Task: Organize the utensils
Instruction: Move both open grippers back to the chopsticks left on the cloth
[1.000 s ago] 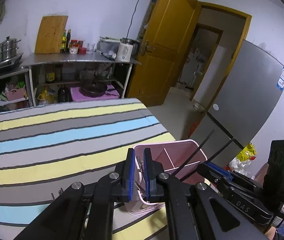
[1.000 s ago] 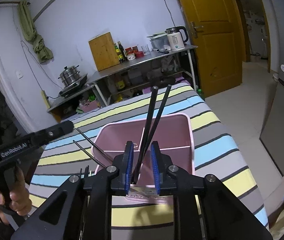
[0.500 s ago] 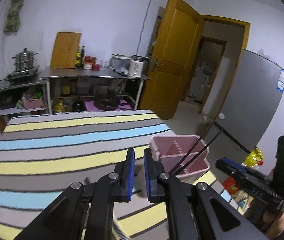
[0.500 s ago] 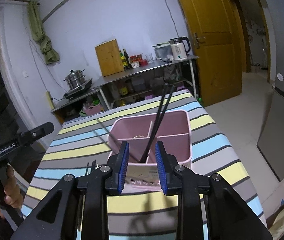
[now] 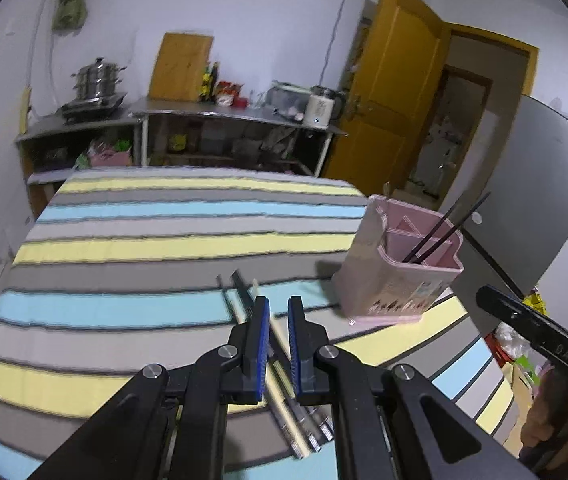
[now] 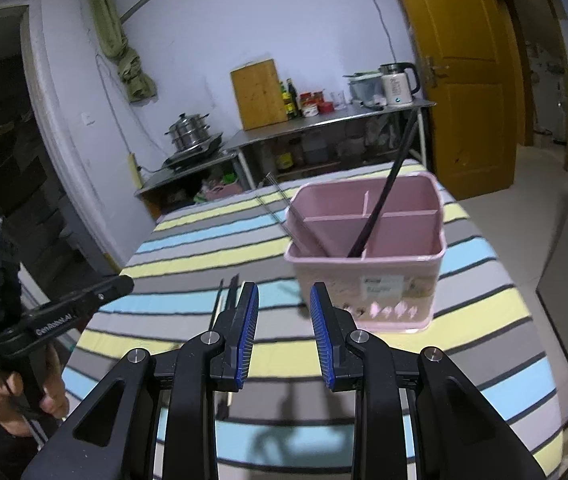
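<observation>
Utensils [image 5: 284, 384] lie loose on striped tablecloth [image 5: 143, 240] under the clenched, empty left gripper [image 5: 278, 340]; right gripper [image 6: 284, 332] released, nothing between its jaws. Pink holder [image 6: 368, 280] just beyond, right side of table, with black chopsticks [image 6: 380, 208] leaning inside.

A broad run of striped cloth-covered bench [image 5: 155, 240] lies open to the left, while a pink plastic divided caddy [image 6: 368, 256] with slanting black chopsticks [image 6: 384, 204] blocks the right; loose utensils [image 5: 284, 380] lie near the front edge.
</observation>
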`<state>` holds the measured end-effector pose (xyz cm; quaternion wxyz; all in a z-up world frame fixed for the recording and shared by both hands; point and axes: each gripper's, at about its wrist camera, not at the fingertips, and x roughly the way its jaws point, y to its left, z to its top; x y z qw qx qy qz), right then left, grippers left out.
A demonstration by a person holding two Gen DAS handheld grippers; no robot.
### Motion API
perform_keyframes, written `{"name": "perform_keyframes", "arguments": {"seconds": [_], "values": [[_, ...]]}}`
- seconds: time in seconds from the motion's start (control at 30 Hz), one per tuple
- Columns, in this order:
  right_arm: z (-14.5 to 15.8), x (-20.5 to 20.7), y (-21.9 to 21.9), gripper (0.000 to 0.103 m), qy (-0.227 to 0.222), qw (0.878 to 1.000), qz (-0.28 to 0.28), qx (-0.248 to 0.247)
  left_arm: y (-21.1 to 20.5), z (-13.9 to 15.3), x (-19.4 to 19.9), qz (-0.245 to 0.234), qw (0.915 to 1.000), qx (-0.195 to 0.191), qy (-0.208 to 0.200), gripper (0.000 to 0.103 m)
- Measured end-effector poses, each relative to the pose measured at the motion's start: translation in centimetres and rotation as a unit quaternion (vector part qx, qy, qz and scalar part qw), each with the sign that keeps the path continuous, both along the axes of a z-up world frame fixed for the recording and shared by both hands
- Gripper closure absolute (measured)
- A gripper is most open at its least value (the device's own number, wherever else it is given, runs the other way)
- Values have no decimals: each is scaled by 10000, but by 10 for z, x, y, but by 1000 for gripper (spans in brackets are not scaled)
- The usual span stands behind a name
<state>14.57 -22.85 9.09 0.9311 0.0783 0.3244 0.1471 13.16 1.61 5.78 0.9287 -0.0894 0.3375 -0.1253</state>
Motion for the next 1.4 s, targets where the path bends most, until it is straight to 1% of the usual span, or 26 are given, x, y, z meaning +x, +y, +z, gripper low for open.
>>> {"name": "perform_keyframes", "arguments": {"seconds": [0.3, 0.37, 0.43, 0.57, 0.8, 1.03, 1.13, 1.3, 1.4], "values": [[-19, -7, 26, 75, 209, 9989, 328, -265, 9, -35, -13, 72, 9991, -39, 406, 95], [-25, -8, 31, 75, 275, 9984, 405, -282, 10, -41, -11, 83, 9987, -72, 502, 92], [-29, -8, 34, 75, 324, 9981, 449, -286, 10, -47, -8, 105, 9982, -103, 583, 88], [-38, -5, 41, 75, 425, 9970, 542, -347, 12, -60, 3, 171, 9968, -167, 757, 86], [-52, 3, 50, 75, 604, 9952, 642, -418, 10, -81, 29, 281, 9948, -141, 970, 86], [-66, 13, 52, 75, 777, 9937, 686, -420, 1, -100, 57, 349, 9932, 9, 1112, 86], [-70, 17, 53, 75, 826, 9932, 700, -417, -1, -108, 66, 385, 9921, 17, 1190, 86], [-75, 21, 52, 75, 875, 9929, 697, -401, -7, -117, 75, 425, 9907, 152, 1283, 85], [-76, 23, 51, 75, 897, 9929, 683, -385, -10, -117, 77, 449, 9913, 269, 1211, 84]]}}
